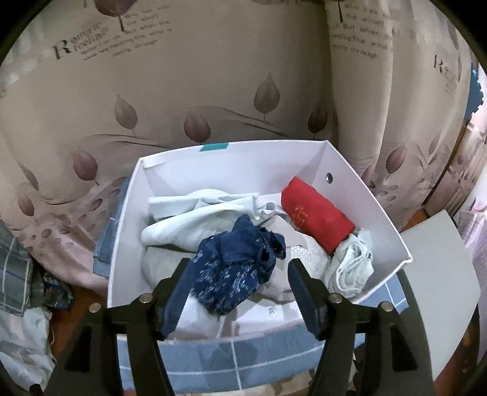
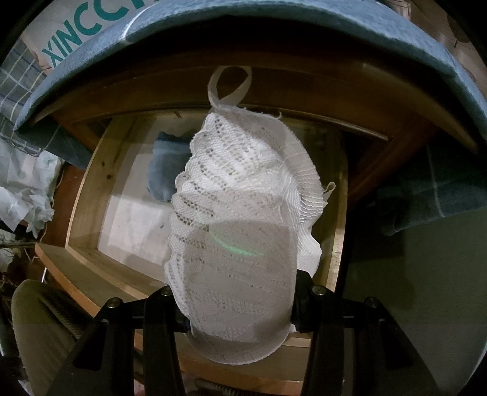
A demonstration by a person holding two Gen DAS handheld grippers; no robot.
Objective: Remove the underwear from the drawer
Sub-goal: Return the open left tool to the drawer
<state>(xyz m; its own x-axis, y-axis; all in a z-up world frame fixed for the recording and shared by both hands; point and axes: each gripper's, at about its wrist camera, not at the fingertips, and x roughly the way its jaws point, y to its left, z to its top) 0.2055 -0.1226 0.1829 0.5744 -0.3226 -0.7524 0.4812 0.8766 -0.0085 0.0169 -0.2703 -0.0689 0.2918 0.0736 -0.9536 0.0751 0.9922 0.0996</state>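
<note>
In the left wrist view a white cardboard box (image 1: pixel 359 189) holds several garments: navy patterned underwear (image 1: pixel 237 268), a red folded piece (image 1: pixel 316 216), pale white pieces (image 1: pixel 194 219) and a white bundle (image 1: pixel 350 265). My left gripper (image 1: pixel 237 286) is open just above the box, its fingers either side of the navy piece, which lies loose. In the right wrist view my right gripper (image 2: pixel 240 307) is shut on white lace underwear (image 2: pixel 237 213), held above the open wooden drawer (image 2: pixel 88 185). A blue garment (image 2: pixel 166 164) lies in the drawer's far left corner.
A leaf-print curtain (image 1: pixel 182 91) hangs behind the box. The box sits on a blue checked cloth (image 1: pixel 243 359). A white board (image 1: pixel 441 274) lies right of the box. A blue-covered ledge (image 2: pixel 274 27) overhangs the drawer. Crumpled cloth (image 2: pixel 24 182) lies left of it.
</note>
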